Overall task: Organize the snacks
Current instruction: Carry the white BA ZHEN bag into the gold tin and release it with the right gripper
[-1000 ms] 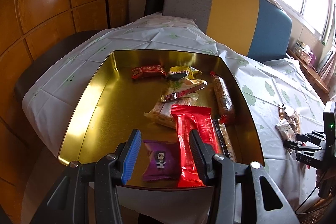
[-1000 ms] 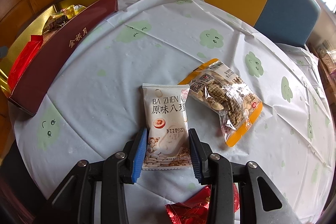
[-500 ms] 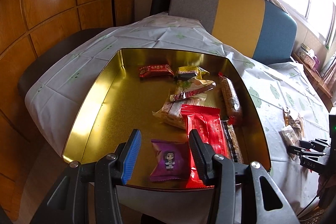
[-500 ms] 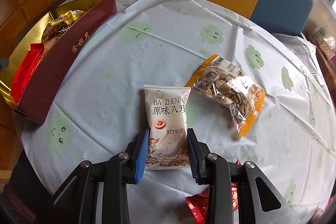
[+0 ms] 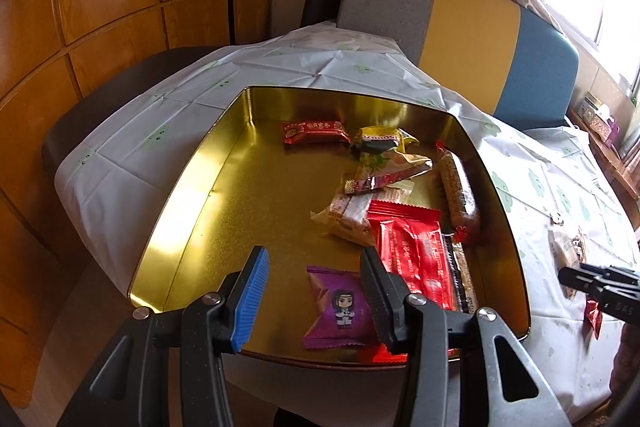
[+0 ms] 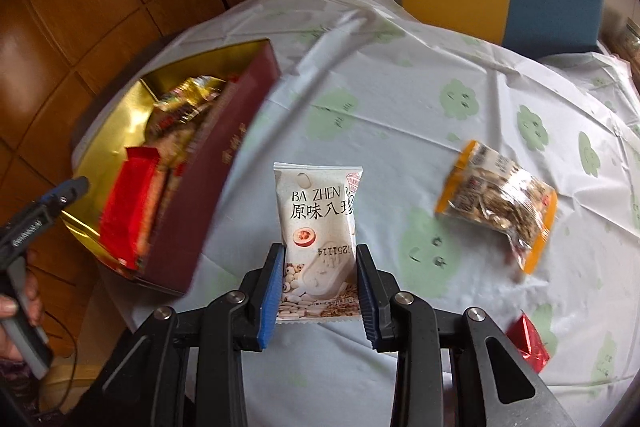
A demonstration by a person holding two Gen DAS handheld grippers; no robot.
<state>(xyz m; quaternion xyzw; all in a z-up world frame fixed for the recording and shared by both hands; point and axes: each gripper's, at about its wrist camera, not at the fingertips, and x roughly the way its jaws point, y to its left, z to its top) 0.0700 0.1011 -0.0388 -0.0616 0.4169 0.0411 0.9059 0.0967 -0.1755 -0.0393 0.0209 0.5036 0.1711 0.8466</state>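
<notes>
A gold tin [image 5: 192, 195] with a dark red outer wall [image 6: 212, 187] holds several snacks, among them a purple packet [image 5: 340, 307] and a red packet [image 5: 416, 251]. My left gripper [image 5: 314, 267] is open and empty above the tin's near edge, over the purple packet. My right gripper [image 6: 320, 267] is shut on a white "BA ZHEN" packet [image 6: 320, 223] and holds it lifted above the table, right of the tin. An orange-edged clear snack bag [image 6: 500, 203] and a red foil candy [image 6: 528, 343] lie on the tablecloth.
The round table has a white cloth with green cloud faces [image 6: 400, 107]. A grey, yellow and blue chair back [image 5: 460, 23] stands behind it. Wooden wall panels [image 5: 100, 7] are at the left. The other gripper shows at the right edge [image 5: 600, 287].
My right gripper closed on the white packet, lifted it off the table and swung toward the tin. My left gripper drew back slightly and stayed open.
</notes>
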